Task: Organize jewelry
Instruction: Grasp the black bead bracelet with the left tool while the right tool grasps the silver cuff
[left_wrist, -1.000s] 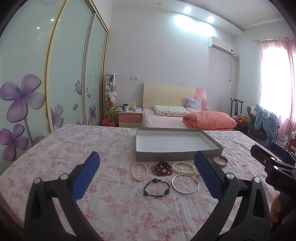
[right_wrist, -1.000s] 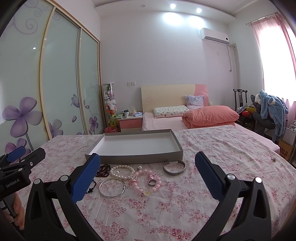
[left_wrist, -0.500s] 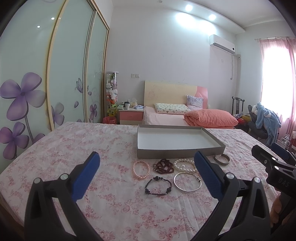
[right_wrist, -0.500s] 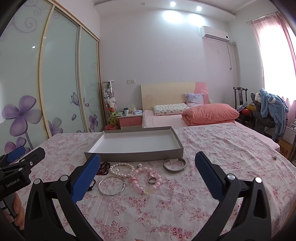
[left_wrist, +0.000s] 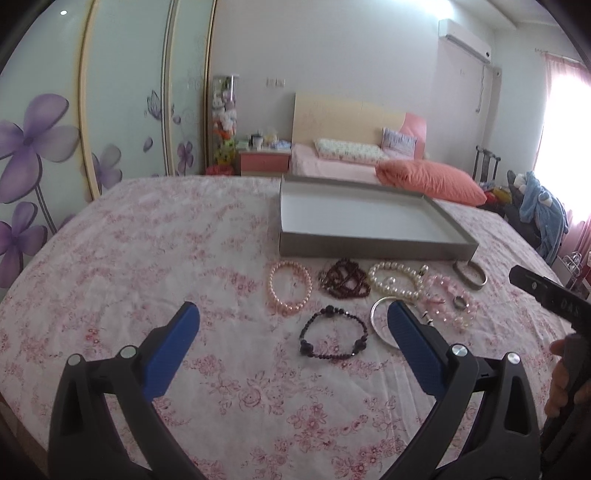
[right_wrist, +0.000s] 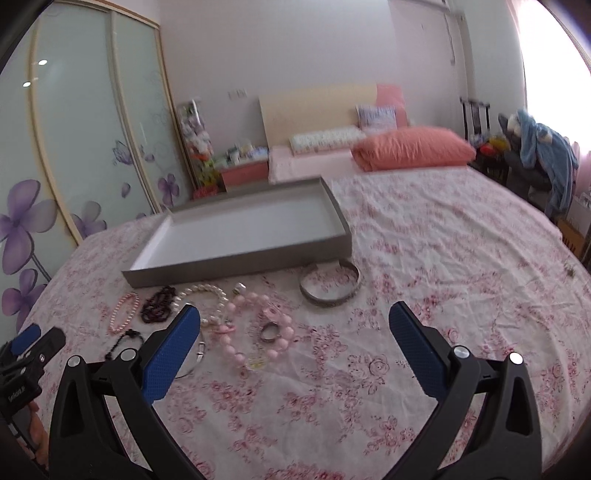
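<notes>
A: Where does the jewelry sit?

B: Spread on the flower-print bed cover (left_wrist: 147, 258), just in front of the shallow grey box (left_wrist: 369, 251), which holds nothing.

A: Which pieces?

B: From the left wrist view, a pink pearl bracelet (left_wrist: 290, 288), a dark red bead strand (left_wrist: 343, 283) bunched beside it, and a white pearl bracelet (left_wrist: 395, 282) make a row near the box wall. In front of them lie a black bead bracelet (left_wrist: 334, 338) and a thin silver bangle (left_wrist: 380, 317), partly hidden behind one blue pad. Further right, a pink bead bracelet (right_wrist: 255, 332) with a small ring (right_wrist: 269, 331) inside its loop, and a wide metal bangle (right_wrist: 328, 286) just beside the box corner.

A: And the left hand-held gripper (left_wrist: 291, 332)?

B: Spread wide with nothing between the pads, above the cover, short of the black bead bracelet.

A: The right hand-held gripper (right_wrist: 293, 334)?

B: Also wide apart and holding nothing, hovering in front of the pink beads and the ring. Its picture is slightly blurred.

A: Anything of the person?

B: Fingers on each handle at the frame edges.
</notes>
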